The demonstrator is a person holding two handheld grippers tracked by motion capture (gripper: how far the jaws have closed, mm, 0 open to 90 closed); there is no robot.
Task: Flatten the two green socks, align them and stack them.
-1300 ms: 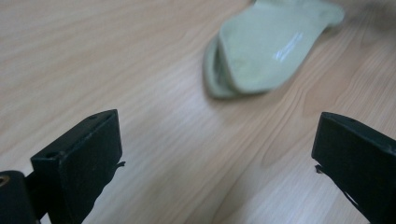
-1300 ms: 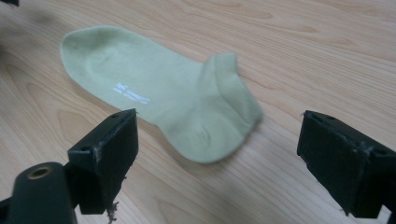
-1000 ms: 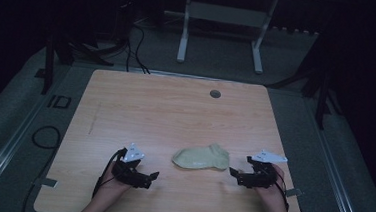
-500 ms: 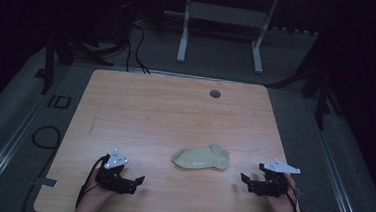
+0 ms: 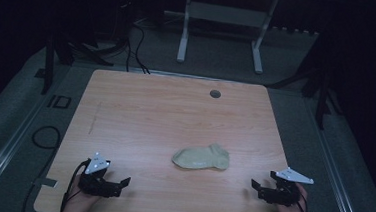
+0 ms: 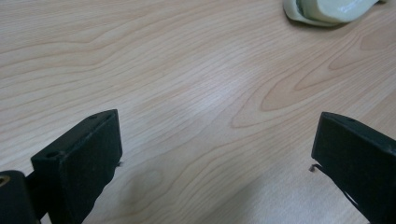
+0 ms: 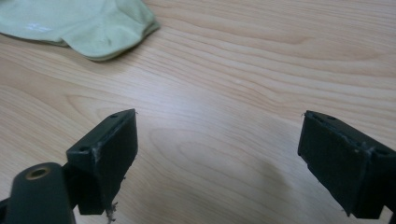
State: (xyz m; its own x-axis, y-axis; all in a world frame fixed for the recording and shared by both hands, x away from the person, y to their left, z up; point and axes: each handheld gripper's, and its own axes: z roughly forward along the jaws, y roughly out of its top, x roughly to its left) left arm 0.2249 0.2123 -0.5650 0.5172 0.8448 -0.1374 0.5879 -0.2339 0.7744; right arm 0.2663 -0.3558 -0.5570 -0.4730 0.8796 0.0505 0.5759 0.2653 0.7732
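Observation:
A pale green sock (image 5: 202,157) lies folded flat on the wooden table (image 5: 175,115), a little right of the middle and toward the front. My left gripper (image 5: 120,185) rests open near the front left corner, well left of the sock. My right gripper (image 5: 256,187) rests open near the front right edge, to the right of the sock. In the left gripper view the sock (image 6: 327,9) shows at the top right, far beyond the wide-apart jaws. In the right gripper view the sock (image 7: 79,25) lies at the top left, beyond the spread jaws. Nothing is between either pair of jaws.
A round dark grommet (image 5: 215,94) sits near the table's far edge. Beyond the table stands a white metal frame (image 5: 222,18) on the grey floor. Cables (image 5: 48,136) lie on the floor left of the table.
Both grippers have drawn back from the sock toward the front edge and outward, left one to the left, right one to the right. The sock stays flat on the table.

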